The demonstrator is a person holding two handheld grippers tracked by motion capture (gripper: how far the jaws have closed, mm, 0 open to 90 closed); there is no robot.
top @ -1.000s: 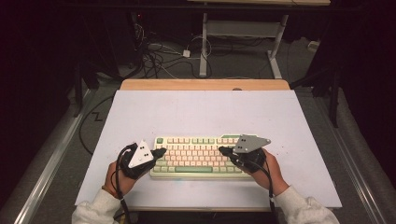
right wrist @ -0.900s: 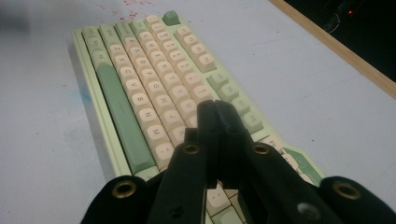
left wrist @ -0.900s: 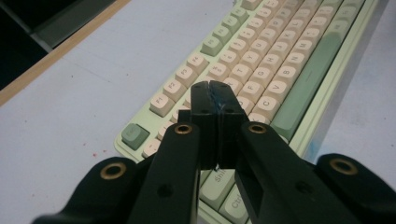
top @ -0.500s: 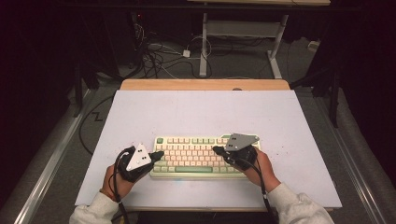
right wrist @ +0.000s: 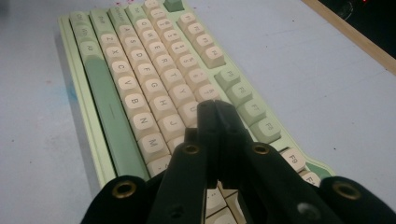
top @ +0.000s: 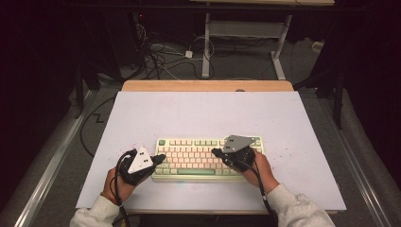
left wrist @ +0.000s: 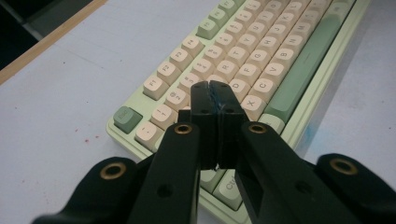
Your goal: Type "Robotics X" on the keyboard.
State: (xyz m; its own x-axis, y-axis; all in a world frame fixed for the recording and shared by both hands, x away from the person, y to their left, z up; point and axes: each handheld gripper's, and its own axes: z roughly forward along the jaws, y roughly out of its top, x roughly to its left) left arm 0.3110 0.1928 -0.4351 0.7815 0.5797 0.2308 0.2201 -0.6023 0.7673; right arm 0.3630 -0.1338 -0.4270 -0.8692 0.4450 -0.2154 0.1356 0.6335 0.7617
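Note:
A pale green keyboard with cream keys and a green space bar lies near the front of the white table top. My left gripper is shut with nothing in it, tips over the keyboard's left end. In the left gripper view the closed jaws of that gripper hover over the letter keys of the keyboard. My right gripper is shut and empty too, pointing left over the keyboard's right half. In the right gripper view the tips of the right gripper sit just above the keys of the keyboard.
A wooden strip edges the table's far side. Beyond it on the floor lie cables and a white desk frame. A metal rail runs along the left of the table.
My right gripper has moved a little left and down over the keys. The left gripper has stayed where it was.

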